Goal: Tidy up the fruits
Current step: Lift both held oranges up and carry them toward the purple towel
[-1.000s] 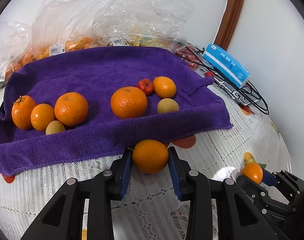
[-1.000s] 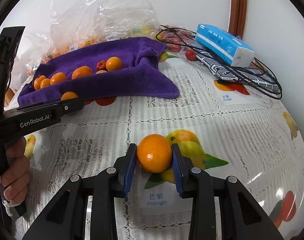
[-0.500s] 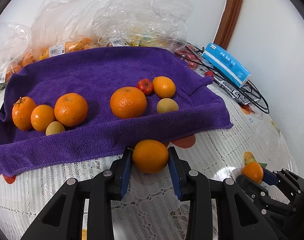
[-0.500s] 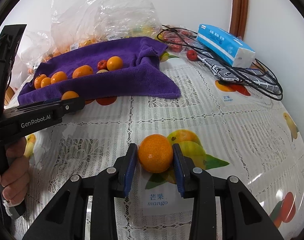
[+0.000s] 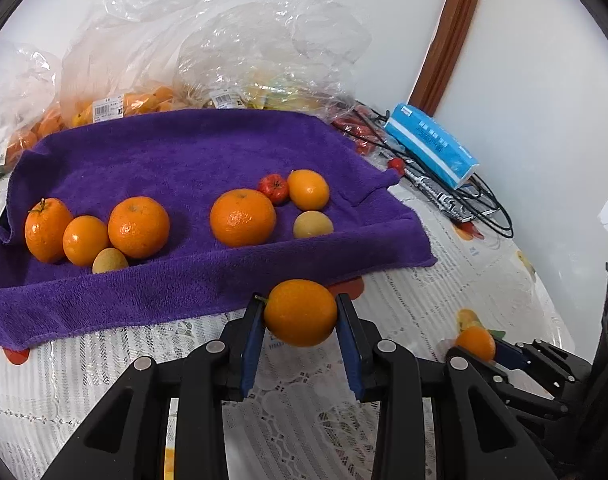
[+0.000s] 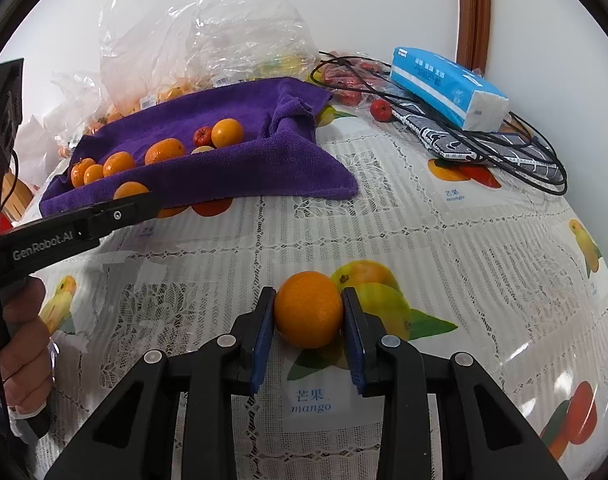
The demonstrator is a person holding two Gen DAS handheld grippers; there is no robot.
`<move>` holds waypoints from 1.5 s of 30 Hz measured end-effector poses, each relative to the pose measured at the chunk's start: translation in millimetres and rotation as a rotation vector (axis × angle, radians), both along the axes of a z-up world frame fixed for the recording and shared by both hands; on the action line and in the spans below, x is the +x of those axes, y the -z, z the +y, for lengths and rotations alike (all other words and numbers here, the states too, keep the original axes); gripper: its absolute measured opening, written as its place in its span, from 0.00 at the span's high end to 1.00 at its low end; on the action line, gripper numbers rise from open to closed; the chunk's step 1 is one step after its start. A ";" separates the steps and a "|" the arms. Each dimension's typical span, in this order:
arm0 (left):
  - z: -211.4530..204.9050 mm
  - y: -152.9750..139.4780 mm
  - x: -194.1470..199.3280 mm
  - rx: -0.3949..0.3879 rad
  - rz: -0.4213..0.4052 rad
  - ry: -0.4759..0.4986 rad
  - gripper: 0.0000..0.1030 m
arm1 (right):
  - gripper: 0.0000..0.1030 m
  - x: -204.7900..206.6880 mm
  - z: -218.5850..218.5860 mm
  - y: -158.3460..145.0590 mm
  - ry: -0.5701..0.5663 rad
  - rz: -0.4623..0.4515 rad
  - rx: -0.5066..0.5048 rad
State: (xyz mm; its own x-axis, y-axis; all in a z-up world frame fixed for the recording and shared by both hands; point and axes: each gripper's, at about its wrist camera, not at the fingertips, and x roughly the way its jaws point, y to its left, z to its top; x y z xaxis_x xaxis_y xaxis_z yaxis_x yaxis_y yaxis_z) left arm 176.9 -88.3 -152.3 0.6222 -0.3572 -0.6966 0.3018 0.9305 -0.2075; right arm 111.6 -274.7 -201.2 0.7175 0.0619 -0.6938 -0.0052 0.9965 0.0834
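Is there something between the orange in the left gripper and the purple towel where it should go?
Nothing visible blocks it. The left gripper holds its orange just before the purple towel, whose front edge beyond it is bare.

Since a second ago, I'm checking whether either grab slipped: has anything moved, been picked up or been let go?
Nothing was let go or newly taken. The left gripper stays clamped on its orange at the purple towel's front edge. The right gripper holds its orange over the printed mango, jaws closing slightly. The fruit on the towel lies unchanged.
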 end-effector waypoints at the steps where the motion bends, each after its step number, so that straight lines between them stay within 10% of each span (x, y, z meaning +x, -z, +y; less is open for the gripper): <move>1: 0.3 -1.6 -1.4 -0.009 -0.004 0.004 0.68 | 0.68 0.2 -0.2 -0.2 0.000 0.000 -0.001; 45: 58.9 -12.5 -34.4 -0.102 -0.058 -0.099 0.68 | 0.69 -20.2 25.8 -33.7 0.012 -0.120 0.045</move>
State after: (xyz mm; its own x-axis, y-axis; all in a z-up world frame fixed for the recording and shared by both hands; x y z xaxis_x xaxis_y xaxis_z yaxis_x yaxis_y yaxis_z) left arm 142.5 -29.3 -139.9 0.6959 -0.3592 -0.6218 0.2236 0.9313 -0.2877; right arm 91.3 -248.8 -167.5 0.7959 0.0819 -0.5999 -0.0059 0.9918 0.1276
